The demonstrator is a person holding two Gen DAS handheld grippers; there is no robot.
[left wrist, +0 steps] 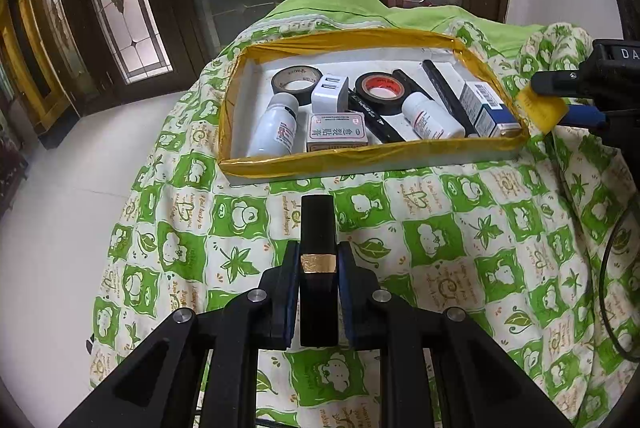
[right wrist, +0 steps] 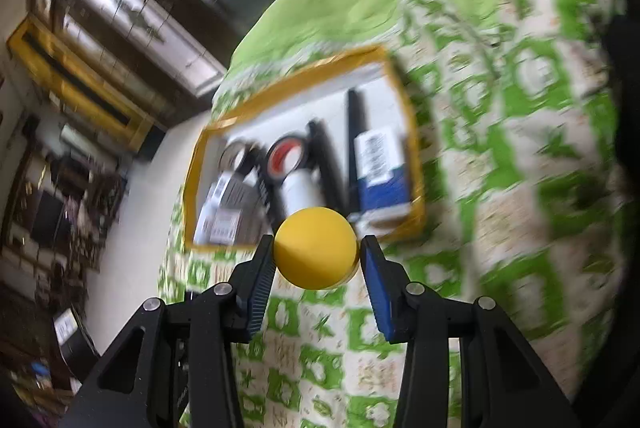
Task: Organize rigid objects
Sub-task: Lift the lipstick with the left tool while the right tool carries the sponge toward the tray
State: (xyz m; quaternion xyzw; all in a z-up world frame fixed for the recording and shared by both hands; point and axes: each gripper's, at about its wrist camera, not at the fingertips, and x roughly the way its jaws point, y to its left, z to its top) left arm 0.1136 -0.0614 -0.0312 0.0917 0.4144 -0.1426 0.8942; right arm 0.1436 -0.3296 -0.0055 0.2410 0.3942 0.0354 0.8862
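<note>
Left wrist view: left claw [left wrist: 318, 264] clamps a black tube [left wrist: 317, 228] lengthwise, below the yellow-rimmed tray [left wrist: 360, 153] at centre frame. Right claw [right wrist: 318, 256] grips a yellow ball [right wrist: 315, 248], aimed for deposit.

A black lipstick tube [left wrist: 318, 268] with 1 gold band is being clamped by the left gripper [left wrist: 318, 260] before a yellow-taped tray [left wrist: 360, 157].
</note>
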